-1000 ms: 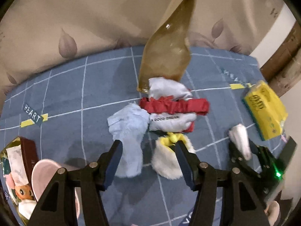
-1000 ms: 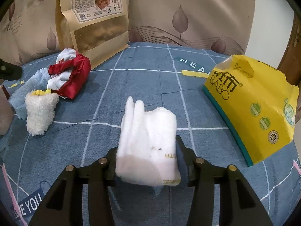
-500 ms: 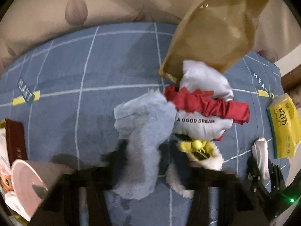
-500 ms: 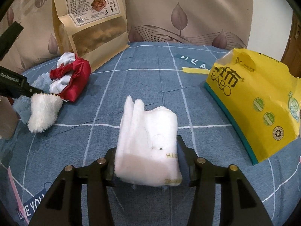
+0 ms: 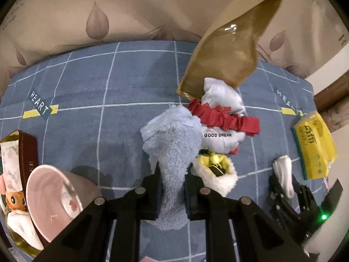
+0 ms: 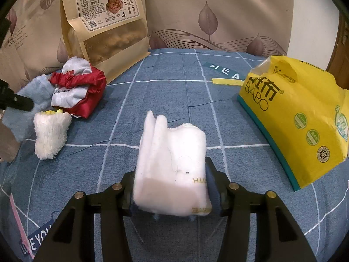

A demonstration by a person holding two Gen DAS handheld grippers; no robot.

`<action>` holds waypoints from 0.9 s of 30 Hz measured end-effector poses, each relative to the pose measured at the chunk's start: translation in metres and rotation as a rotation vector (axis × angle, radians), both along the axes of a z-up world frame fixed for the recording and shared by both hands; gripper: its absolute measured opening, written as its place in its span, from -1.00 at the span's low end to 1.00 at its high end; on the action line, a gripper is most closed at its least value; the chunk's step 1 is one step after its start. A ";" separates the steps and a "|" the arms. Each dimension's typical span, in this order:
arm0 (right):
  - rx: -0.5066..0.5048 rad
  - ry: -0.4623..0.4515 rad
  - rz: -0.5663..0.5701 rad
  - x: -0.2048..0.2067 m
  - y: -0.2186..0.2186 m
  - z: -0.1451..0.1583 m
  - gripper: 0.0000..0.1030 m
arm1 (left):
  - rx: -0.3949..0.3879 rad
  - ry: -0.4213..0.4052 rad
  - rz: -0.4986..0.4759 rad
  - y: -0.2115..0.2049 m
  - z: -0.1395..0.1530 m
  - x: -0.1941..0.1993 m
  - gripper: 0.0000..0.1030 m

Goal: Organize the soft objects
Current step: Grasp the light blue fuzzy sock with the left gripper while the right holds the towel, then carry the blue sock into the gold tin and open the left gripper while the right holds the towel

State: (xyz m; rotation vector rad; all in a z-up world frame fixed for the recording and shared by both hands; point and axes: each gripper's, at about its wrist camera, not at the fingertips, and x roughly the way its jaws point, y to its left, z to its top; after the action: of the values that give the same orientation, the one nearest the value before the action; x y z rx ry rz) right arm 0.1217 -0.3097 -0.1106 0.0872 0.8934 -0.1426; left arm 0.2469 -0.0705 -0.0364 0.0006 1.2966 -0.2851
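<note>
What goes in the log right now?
left claw: shut on blue cloth | right claw: shut on white towel

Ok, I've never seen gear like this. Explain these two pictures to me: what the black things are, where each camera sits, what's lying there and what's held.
No robot here: a person holds one pair of black tongs in each hand, with a fisheye camera on each looking along its fingers.

In the left view, the left tongs are shut on a fluffy light-blue cloth. Beside it lie a red-and-white fabric bundle and a white fleecy item with yellow lining. A pink bowl sits at the left.

In the right view, the right tongs grip a folded white towel on the blue checked bedspread. A yellow tissue pack and a brown snack pouch stand nearby.
</note>
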 end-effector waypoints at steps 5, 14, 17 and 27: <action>-0.001 0.000 0.000 0.000 0.000 0.000 -0.04 | -0.018 -0.017 -0.015 0.009 0.018 -0.012 -0.70; -0.001 0.001 -0.001 0.000 0.000 0.000 -0.04 | -0.061 -0.075 -0.021 0.024 0.064 -0.031 -0.70; -0.001 0.001 -0.001 0.000 0.000 0.001 -0.04 | -0.060 -0.109 -0.014 0.034 0.083 -0.034 -0.70; 0.002 0.001 -0.001 0.000 0.000 0.001 -0.03 | 0.032 -0.228 0.103 0.120 0.137 -0.038 -0.70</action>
State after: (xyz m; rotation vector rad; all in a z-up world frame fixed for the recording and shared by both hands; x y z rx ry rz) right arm 0.1214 -0.3096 -0.1093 0.0894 0.8945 -0.1429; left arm 0.2090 0.0492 0.1008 -0.0064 1.0711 -0.1700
